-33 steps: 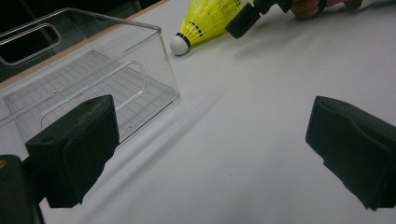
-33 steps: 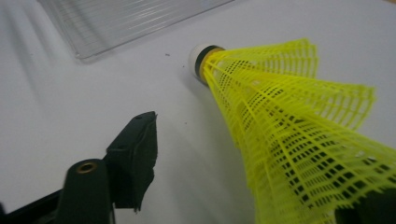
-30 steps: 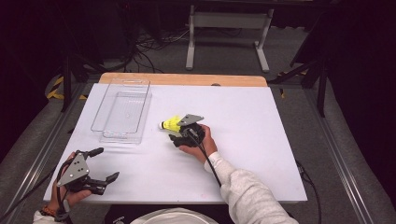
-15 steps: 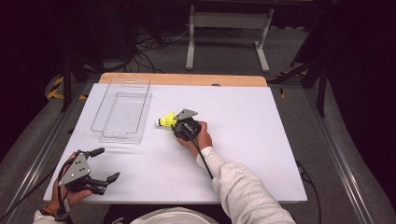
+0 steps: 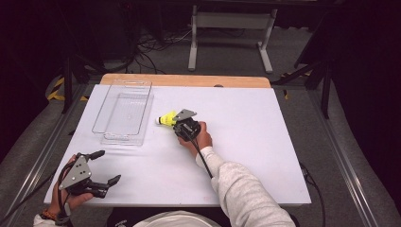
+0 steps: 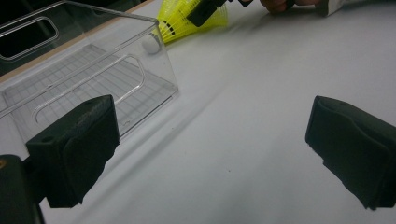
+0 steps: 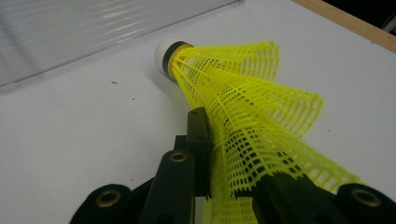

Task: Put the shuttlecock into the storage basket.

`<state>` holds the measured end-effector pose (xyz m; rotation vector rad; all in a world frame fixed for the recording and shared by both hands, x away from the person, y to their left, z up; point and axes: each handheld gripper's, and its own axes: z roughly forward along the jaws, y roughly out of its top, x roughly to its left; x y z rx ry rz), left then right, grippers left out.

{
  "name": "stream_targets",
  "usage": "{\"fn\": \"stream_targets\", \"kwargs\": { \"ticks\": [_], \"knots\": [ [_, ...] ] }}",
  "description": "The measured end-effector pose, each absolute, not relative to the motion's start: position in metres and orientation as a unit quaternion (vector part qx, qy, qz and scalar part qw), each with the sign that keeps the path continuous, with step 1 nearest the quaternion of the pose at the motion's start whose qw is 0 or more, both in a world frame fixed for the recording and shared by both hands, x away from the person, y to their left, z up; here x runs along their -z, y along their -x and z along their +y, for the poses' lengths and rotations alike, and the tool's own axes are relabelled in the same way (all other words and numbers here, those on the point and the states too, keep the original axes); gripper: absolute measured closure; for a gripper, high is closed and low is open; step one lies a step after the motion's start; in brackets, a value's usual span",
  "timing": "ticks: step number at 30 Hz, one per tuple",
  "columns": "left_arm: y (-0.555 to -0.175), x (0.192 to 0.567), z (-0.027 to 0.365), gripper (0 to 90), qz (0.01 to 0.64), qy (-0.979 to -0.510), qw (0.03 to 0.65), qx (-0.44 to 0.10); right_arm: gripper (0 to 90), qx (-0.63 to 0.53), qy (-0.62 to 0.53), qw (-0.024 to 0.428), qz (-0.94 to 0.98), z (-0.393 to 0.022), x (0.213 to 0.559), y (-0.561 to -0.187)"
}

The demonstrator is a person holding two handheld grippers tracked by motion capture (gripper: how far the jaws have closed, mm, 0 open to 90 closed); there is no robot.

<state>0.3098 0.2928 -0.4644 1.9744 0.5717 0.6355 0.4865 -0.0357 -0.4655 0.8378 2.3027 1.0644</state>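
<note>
A yellow mesh shuttlecock (image 5: pixel 165 119) with a white cork tip lies on the white table, just right of the clear bin (image 5: pixel 124 138). My right gripper (image 5: pixel 174 122) has just been closing its jaws, and they now pinch the shuttlecock's skirt (image 7: pixel 243 107) from both sides. In the right gripper view the cork points away toward the bin wall (image 7: pixel 93 28). My left gripper (image 5: pixel 108 166) rests at the table's near left corner, open with nothing between its jaws. In the left gripper view (image 6: pixel 210 149) it faces the bin (image 6: pixel 154 56) and the shuttlecock (image 6: pixel 187 21).
The clear bin has nothing in it and stands at the table's far left. A wooden strip (image 5: pixel 189 80) runs along the far edge. Bare white tabletop (image 5: pixel 255 137) spreads to the right of my right hand. Cables and a metal stand (image 5: pixel 227 28) lie on the floor beyond.
The right gripper's jaws have closed onto the shuttlecock's skirt, and hand and shuttlecock sit slightly nearer the bin. The left hand has not moved.
</note>
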Motion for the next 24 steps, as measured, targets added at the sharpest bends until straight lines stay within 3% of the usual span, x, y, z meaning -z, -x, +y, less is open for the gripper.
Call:
{"fn": "stream_targets", "kwargs": {
  "ticks": [24],
  "knots": [
    [-0.311, 0.464, 0.292, 3.9, 0.237, -0.808, 0.471, -0.262, 83.2, -0.416, -0.301, 0.248, 0.822, -0.050, 0.451, -0.476]
  ]
}}
